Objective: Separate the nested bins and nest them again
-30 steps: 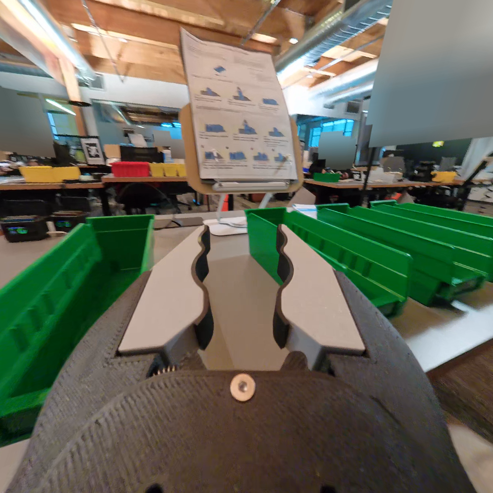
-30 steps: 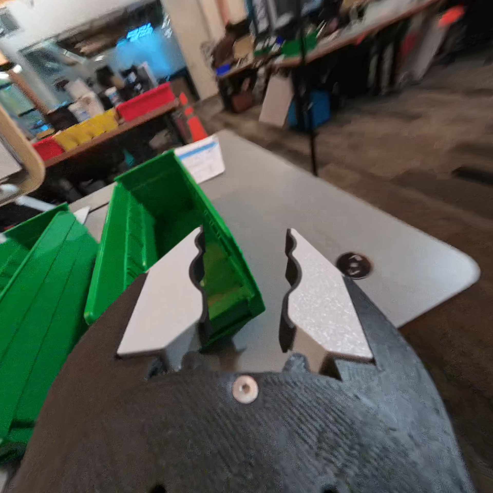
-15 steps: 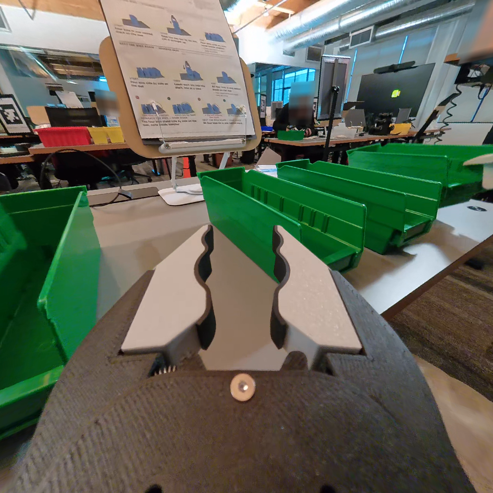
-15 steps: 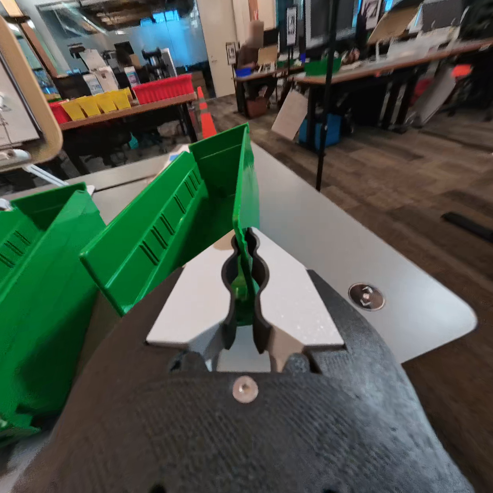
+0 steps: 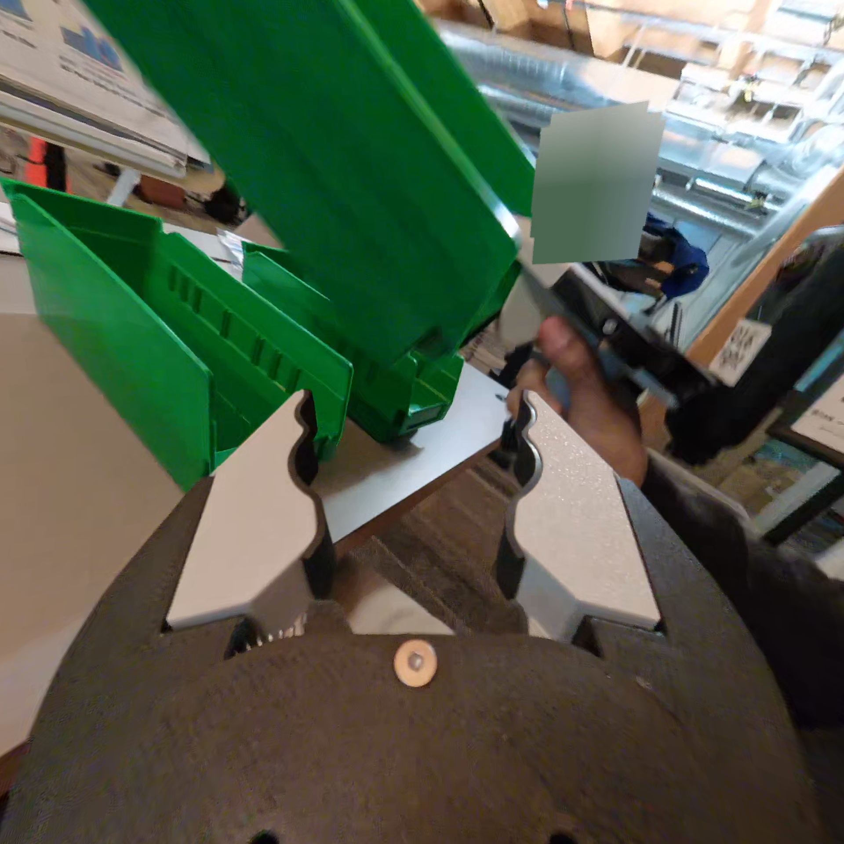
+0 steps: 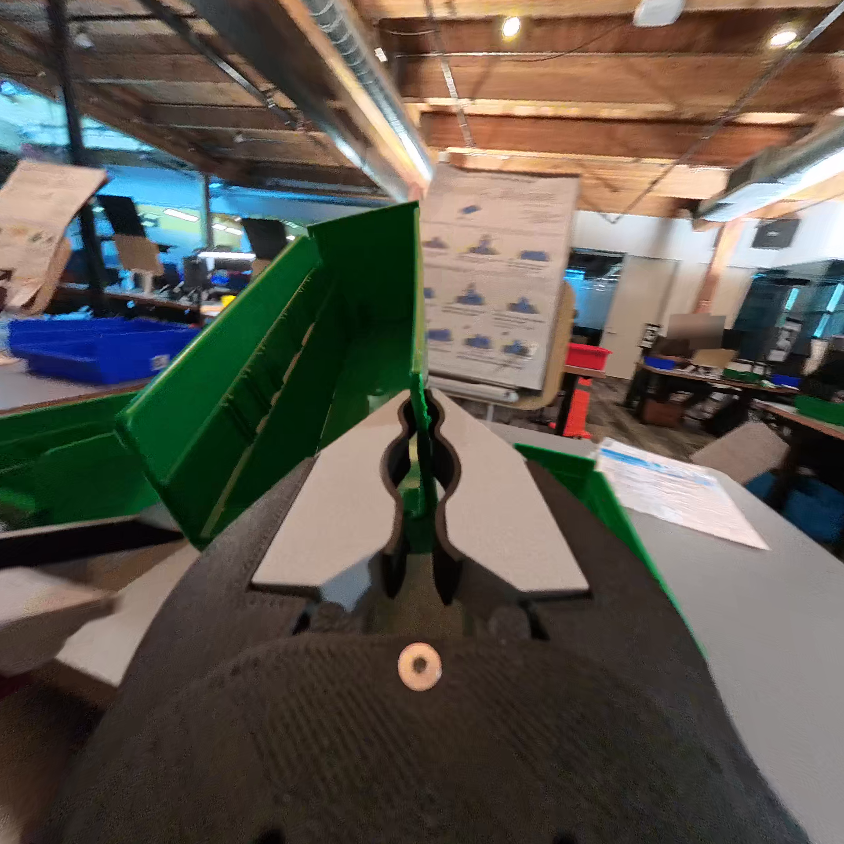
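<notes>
Under the wooden ceiling, your right claw [image 6: 422, 450] pinches one side wall of the long green plastic bin [image 6: 255, 379], tipped up above the grey desk [image 5: 82, 456], likely for nesting into another green bin [image 5: 137, 347], while your left claw [image 5: 413, 456] waits open and empty.

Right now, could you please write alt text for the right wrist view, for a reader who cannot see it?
The right gripper is shut on the side wall of a long green bin, held tilted up in the air. Behind it stand an instruction sheet and a workshop with wooden ceiling beams.
</notes>
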Motion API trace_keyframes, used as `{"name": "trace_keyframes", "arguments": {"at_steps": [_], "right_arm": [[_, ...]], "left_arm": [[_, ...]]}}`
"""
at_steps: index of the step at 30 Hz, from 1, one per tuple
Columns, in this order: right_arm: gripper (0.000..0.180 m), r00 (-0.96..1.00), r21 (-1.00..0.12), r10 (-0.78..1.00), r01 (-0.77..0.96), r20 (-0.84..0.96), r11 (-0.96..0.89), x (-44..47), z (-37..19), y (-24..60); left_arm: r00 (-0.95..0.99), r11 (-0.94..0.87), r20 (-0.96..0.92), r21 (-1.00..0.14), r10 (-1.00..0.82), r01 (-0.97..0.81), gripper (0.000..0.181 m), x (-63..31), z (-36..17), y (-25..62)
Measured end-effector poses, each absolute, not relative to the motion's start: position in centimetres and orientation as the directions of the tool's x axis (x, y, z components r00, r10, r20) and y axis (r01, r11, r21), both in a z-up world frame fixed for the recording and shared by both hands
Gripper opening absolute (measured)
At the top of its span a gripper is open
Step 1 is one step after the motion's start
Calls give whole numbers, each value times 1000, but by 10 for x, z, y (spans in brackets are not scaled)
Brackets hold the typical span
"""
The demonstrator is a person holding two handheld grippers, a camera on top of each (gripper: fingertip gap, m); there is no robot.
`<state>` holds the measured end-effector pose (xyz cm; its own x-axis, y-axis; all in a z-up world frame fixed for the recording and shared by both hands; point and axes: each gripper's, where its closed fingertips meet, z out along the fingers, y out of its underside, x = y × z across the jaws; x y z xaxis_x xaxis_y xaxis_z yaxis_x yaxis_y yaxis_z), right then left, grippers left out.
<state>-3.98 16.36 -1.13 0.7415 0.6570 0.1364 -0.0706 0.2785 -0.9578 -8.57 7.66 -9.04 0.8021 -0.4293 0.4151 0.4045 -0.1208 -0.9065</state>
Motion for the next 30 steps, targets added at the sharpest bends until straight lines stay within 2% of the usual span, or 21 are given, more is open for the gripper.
{"name": "trace_keyframes", "arguments": {"at_steps": [2, 3, 7, 9, 12, 13, 17, 23, 25, 30], "right_arm": [[1, 710, -948, 672, -20, 210, 317, -72, -22, 137], [1, 699, -939, 671, 2, 248, 344, -84, -25, 126], [2, 669, -905, 661, 38, 338, 424, -115, -32, 91], [5, 663, -896, 656, 51, 360, 441, -124, -36, 82], [22, 572, -897, 731, 18, 371, 442, -138, -44, 64], [24, 553, -886, 736, 8, 390, 463, -141, -46, 56], [26, 461, -895, 796, -6, 393, 446, -149, -65, 37], [29, 405, -933, 848, 37, 342, 359, -149, -89, 45], [28, 398, -943, 859, 54, 322, 328, -150, -95, 50], [25, 366, -959, 887, 76, 281, 273, -156, -105, 52]], "left_arm": [[811, -70, 441, -890, -384, 451, 86, -93, -82, 73], [817, -40, 455, -881, -354, 472, 80, -102, -79, 72], [846, 57, 509, -851, -157, 523, 44, -156, -82, 72], [840, 55, 525, -843, -138, 536, 32, -172, -85, 72], [832, 32, 550, -833, -70, 553, 6, -200, -92, 78], [826, 28, 557, -828, -84, 560, 3, -206, -91, 80], [858, 70, 501, -857, -115, 510, 3, -231, -70, 79], [928, 256, 364, -907, 80, 334, 1, -332, -21, 52], [933, 219, 316, -936, 173, 276, 1, -367, -19, 45], [886, 51, 353, -934, 302, 354, 1, -425, -48, 35]]}}
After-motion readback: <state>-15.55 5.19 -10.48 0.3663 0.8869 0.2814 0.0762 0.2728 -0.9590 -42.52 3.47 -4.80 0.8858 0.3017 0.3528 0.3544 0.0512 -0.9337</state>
